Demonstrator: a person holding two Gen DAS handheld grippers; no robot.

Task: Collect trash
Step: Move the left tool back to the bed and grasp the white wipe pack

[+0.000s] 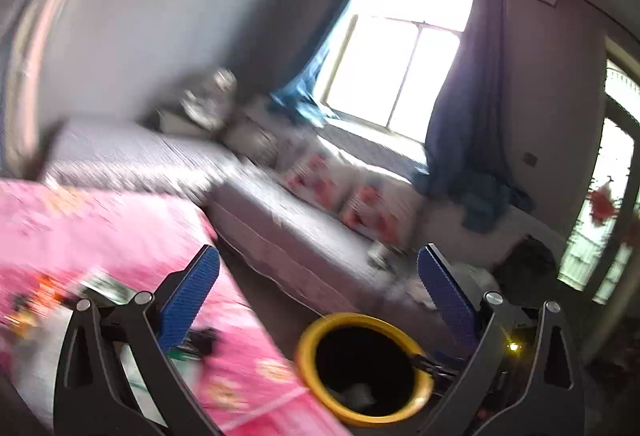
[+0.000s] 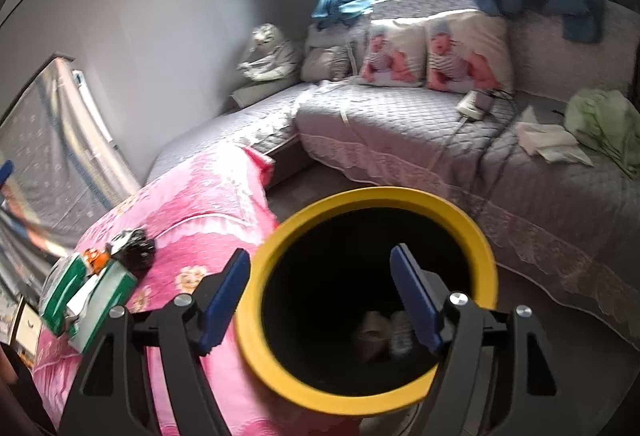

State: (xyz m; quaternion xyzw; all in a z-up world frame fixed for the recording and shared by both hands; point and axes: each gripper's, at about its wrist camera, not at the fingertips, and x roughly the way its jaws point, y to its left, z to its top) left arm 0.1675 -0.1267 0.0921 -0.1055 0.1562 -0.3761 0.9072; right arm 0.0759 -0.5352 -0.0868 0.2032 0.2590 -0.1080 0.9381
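Right gripper jaws apart, empty, over yellow-rimmed bin; trash up-left on pink table; left gripper also apart.

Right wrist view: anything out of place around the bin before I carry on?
Nothing spilled. The bin stands upright with some trash inside. On the pink cloth, a crumpled black wrapper and green boxes lie loose. White papers lie on the sofa. Both claws are open and empty.

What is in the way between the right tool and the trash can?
Nothing visible. The right tool is open and empty right above the yellow-rimmed trash can, looking straight into its mouth. Some crumpled trash already lies at the bottom.
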